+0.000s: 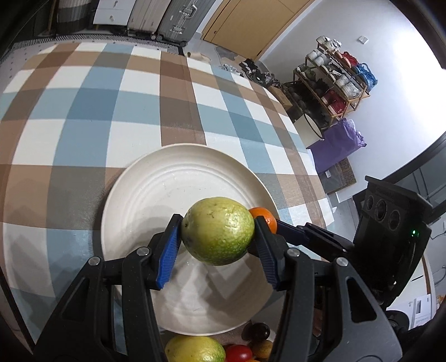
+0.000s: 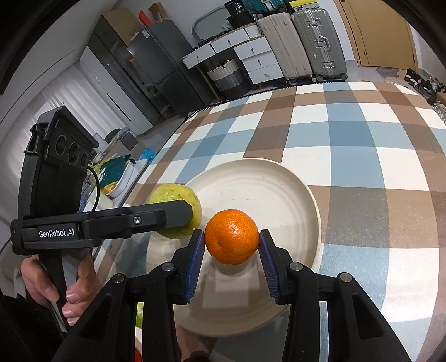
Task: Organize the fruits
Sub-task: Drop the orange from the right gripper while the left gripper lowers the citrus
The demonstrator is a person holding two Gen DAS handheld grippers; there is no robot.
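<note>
Left gripper [image 1: 218, 236] clamped on green guava [image 1: 218, 231], right gripper [image 2: 232, 239] on mandarin [image 2: 232, 236]; both held over white plate [image 1: 156, 172], likely for placing.

The only clearly legible text is "GenRobot.AI", printed in white on the black side of the left gripper [image 2: 192, 220] as the right wrist view shows it. A dark box [image 2: 237, 8] on top of the cabinets at the back carries a small white "36". A doormat [image 1: 344, 178] on the floor bears lettering too distorted to read.
</note>
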